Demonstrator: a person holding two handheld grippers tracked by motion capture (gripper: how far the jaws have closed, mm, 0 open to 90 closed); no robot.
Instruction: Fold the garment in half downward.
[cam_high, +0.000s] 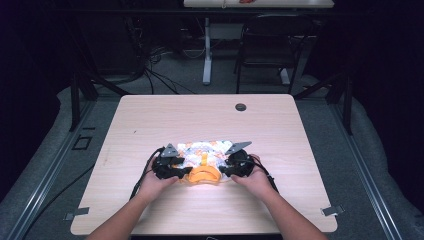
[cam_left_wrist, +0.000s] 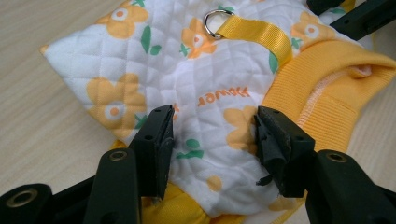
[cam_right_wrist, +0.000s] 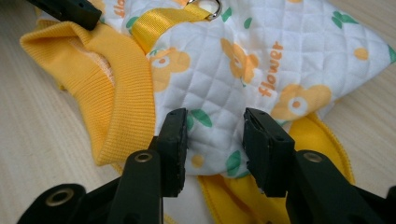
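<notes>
1. The wooden table (cam_high: 150, 120) is taken as the landmark; 2 forearms are seen coming in over its near edge, and each hand is wrapped around a black gripper.
2. The left gripper (cam_high: 172, 169) is held just inside the table's near half, left of centre. In the left gripper view, this gripper (cam_left_wrist: 215, 140) is seen with its jaws parted wide, a patch of quilted cloth lying between them; whether the pads touch the cloth cannot be told, and nothing is pinched.
3. The right gripper (cam_high: 235, 165) is held at the same depth on the table, right of centre. In the right gripper view, this gripper (cam_right_wrist: 215, 142) is seen with its jaws apart to a moderate gap, straddling the hem of the cloth without closing on it.
4. Between the 2 grippers, on the table's near-middle, a small quilted garment (cam_high: 205, 152) is spread flat: white with orange flowers and green leaves, and the word "flower" printed on it.
5. Its orange ribbed collar (cam_high: 204, 174) is turned toward the table's near edge, between the 2 sets of jaws.
6. Farther along the garment, a yellow webbing strap (cam_left_wrist: 254, 32) is sewn on, ending in a metal ring (cam_left_wrist: 217, 21).
7. Near the table's far edge, a dark round grommet (cam_high: 241, 107) is set into the top.
</notes>
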